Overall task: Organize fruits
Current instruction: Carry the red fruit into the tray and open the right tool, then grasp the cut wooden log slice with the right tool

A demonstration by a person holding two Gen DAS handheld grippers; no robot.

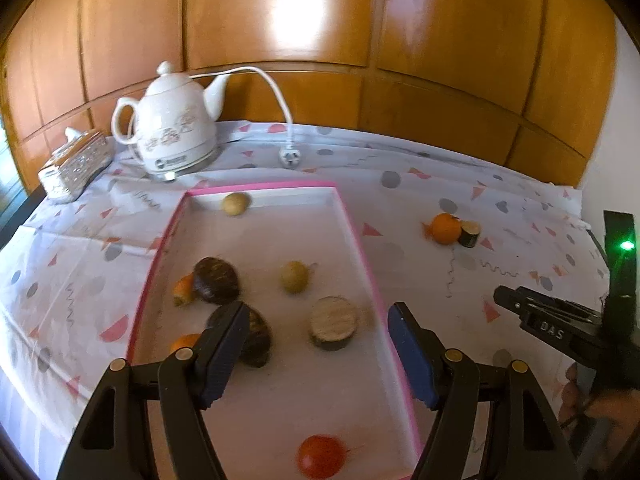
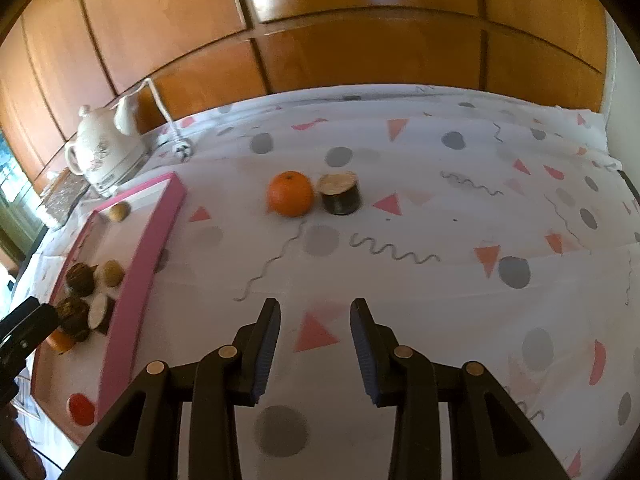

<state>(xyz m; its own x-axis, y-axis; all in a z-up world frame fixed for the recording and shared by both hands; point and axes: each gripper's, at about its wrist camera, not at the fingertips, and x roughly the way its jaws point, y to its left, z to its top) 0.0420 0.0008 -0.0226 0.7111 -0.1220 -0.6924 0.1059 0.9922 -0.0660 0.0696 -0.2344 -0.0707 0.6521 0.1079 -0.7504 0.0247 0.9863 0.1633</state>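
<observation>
The left gripper (image 1: 316,344) hangs wide open above the pink-rimmed white tray (image 1: 356,232) of blurred, probably dark-skinned fruits. The right gripper (image 2: 316,344), fingers apart and empty, faces the round orange (image 2: 291,193) touching a dark cut fruit piece (image 2: 340,193) on the patterned tablecloth (image 2: 440,220).

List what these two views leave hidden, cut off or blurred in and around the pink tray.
- Left wrist view: the left gripper finger covers part of a dark fruit and an orange piece.
- Left wrist view: the red fruit is blurred.
- Right wrist view: the pink tray runs off the left edge; the left gripper partly hides fruit there.
</observation>
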